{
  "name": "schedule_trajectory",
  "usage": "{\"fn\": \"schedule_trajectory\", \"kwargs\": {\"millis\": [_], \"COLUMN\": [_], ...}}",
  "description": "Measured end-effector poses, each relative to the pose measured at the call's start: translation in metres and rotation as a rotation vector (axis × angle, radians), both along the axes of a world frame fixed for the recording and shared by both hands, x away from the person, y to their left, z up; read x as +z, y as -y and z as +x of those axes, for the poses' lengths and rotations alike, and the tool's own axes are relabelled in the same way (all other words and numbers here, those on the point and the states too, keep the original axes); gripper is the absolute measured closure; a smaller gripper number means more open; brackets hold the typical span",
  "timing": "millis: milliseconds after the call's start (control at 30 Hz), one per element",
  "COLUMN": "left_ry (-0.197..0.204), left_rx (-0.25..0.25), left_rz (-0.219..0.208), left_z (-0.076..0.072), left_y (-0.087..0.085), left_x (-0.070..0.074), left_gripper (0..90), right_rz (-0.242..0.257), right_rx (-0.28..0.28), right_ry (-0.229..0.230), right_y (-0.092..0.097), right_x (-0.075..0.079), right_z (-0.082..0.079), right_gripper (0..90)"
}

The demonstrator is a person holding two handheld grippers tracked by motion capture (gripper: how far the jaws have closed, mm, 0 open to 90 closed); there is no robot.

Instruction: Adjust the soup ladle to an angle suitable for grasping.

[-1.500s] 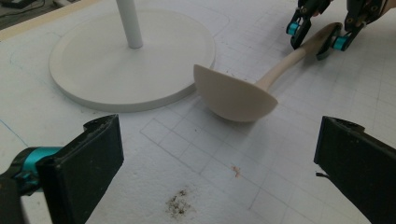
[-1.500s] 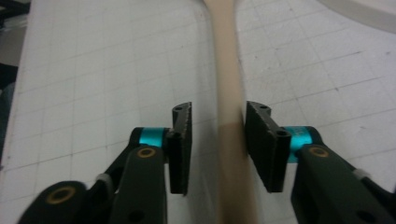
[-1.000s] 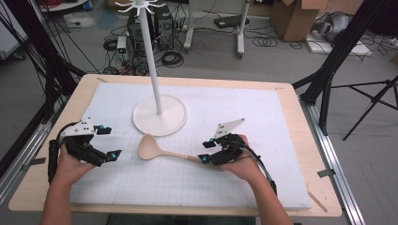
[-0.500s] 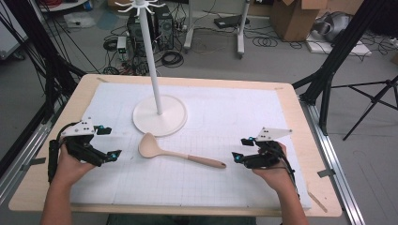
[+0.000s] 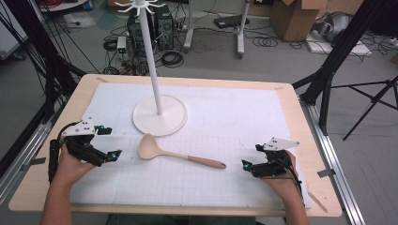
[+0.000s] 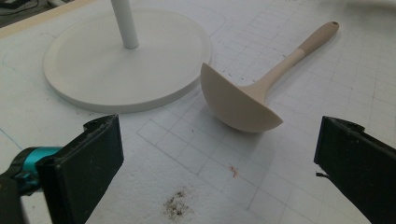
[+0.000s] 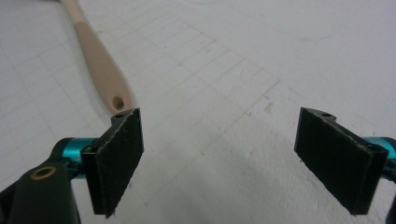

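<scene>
**Mia:** What is that thing on the desk (image 5: 56, 140)?

**Ben:** It is a big spoon (image 5: 178, 157), like a ladle. It is a soft tan colour all over. The bowl end is round and deep, and it sits tipped up on its edge, so you can see its smooth outside from the left gripper view. The handle is long and thin, then gets a bit fatter and a shade darker at the far end. There is a small hole at the tip of the handle.

**Mia:** Where does it lie?

**Ben:** On the white mat (image 5: 234, 117) with the thin grid lines, near the middle. The bowl end is just beside the round white base of the stand (image 5: 159, 115), but I cannot tell if they touch. The handle points away toward the right gripper (image 5: 251, 157).

**Mia:** Is anyone holding it?

**Ben:** No. The right gripper sits near the handle tip, a little apart from it. Its fingers (image 7: 116, 154) have just been opening and now stand wide apart, with only bare mat between them. The handle end lies just past one finger.

**Mia:** And the other one?

**Ben:** The left gripper (image 5: 107, 142) is near the bowl end. Its fingers (image 6: 88, 158) are wide apart too, and the spoon lies ahead of them, not touching.
</scene>
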State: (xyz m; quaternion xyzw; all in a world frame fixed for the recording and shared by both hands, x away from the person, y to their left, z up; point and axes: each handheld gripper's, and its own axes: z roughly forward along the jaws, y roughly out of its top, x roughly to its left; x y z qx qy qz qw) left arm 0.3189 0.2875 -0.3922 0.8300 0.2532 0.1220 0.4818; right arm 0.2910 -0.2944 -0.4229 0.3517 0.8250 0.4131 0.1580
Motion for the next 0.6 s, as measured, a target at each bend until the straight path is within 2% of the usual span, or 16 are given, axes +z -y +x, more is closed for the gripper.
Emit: {"fn": "schedule_trajectory", "kwargs": {"millis": [333, 600], "left_ry": [-0.004, -0.007], "left_rx": [-0.014, -0.008], "left_rz": [-0.001, -0.01], "left_z": [0.0016, 0.0015], "left_y": [0.0024, 0.0005], "left_x": [-0.0022, -0.0032], "left_gripper": [1.7, 1.7], "right_rz": [0.012, 0.033], "right_rx": [-0.037, -0.045], "right_ry": [0.007, -0.001], "right_y": [0.0066, 0.0097], "right_x": [-0.0003, 0.0001], "right_z": [0.0017, 0.004], "right_gripper": [2.9, 2.5]}}
